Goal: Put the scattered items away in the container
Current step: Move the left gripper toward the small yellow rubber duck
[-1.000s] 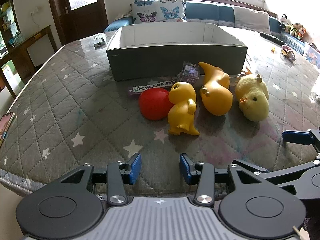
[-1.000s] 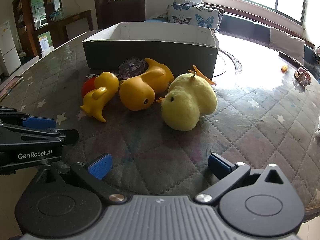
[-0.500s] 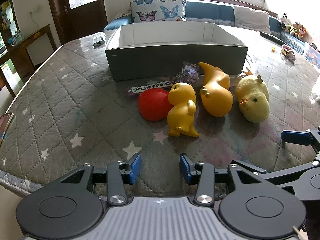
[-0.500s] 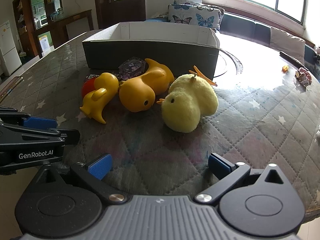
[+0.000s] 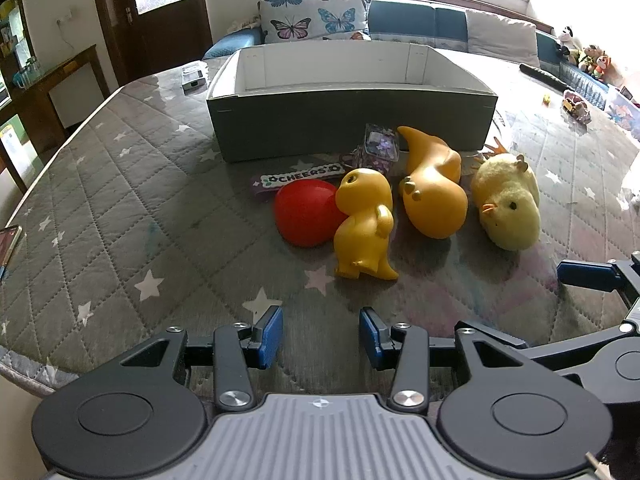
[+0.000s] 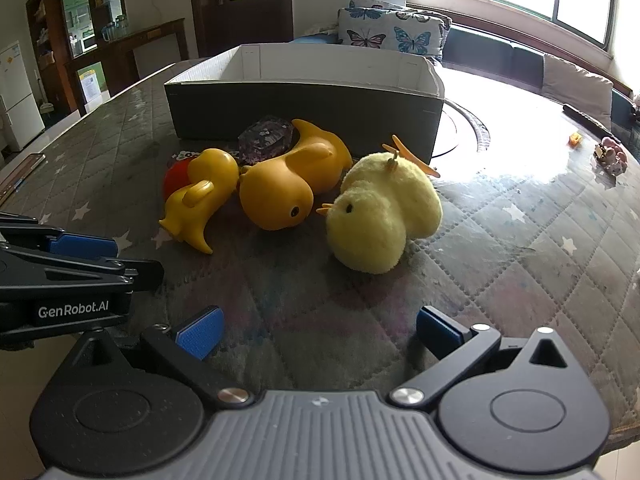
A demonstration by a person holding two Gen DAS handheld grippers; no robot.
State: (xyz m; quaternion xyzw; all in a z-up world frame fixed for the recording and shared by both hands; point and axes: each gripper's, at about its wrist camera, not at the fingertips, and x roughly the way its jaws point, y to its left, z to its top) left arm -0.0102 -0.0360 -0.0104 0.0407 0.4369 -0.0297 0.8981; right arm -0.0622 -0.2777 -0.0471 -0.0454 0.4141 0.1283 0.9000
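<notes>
A grey box with a white inside (image 5: 352,120) (image 6: 304,108) stands on the quilted table. In front of it lie a red ball (image 5: 304,214), a yellow dinosaur toy (image 5: 366,224) (image 6: 200,196), an orange rubber duck (image 5: 434,188) (image 6: 292,184), a yellow plush chick (image 5: 506,200) (image 6: 380,208), a "CHEERS" strap (image 5: 302,178), a purple clear case (image 5: 380,146) (image 6: 266,138) and an orange clip (image 6: 408,154). My left gripper (image 5: 320,336) is open and empty, just short of the dinosaur. My right gripper (image 6: 320,332) is wide open and empty, short of the chick.
The near table edge runs just under both grippers. A phone (image 5: 8,240) lies at the left edge. A small device (image 5: 194,78) sits left of the box. Small toys (image 6: 610,156) and a remote (image 5: 540,74) lie far right. A sofa with butterfly cushions (image 5: 316,20) stands behind.
Both grippers have crept slightly forward toward the toys. Neither has opened, shut or touched anything.
</notes>
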